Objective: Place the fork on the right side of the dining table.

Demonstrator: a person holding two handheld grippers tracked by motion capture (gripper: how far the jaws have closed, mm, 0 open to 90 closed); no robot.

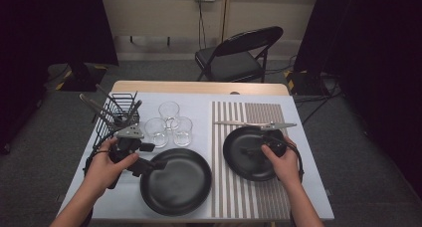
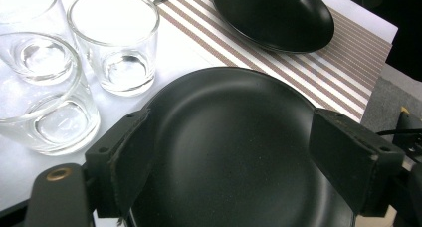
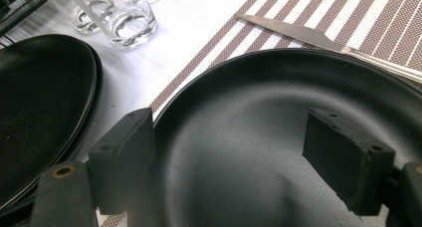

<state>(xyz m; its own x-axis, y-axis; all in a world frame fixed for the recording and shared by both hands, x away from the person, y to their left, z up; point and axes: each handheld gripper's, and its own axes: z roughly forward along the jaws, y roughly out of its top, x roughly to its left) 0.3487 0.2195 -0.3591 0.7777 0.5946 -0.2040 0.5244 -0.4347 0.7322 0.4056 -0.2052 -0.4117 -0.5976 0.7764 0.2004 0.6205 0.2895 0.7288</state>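
The table [image 1: 199, 87] has a light wooden top, bare along its far edge; a white cloth [image 1: 199, 112] covers the rest. Taking the striped placemat [image 1: 251, 197] as landmark: it lies on the cloth's right half. A small black plate [image 1: 249, 160] rests on it, with a knife [image 1: 249, 123] lying crosswise just beyond the plate. Left of the placemat sits a larger black plate [image 1: 179, 184]; beyond that, three clear glasses [image 1: 169, 125] stand clustered. A black wire rack [image 1: 117, 117] stands farthest left.
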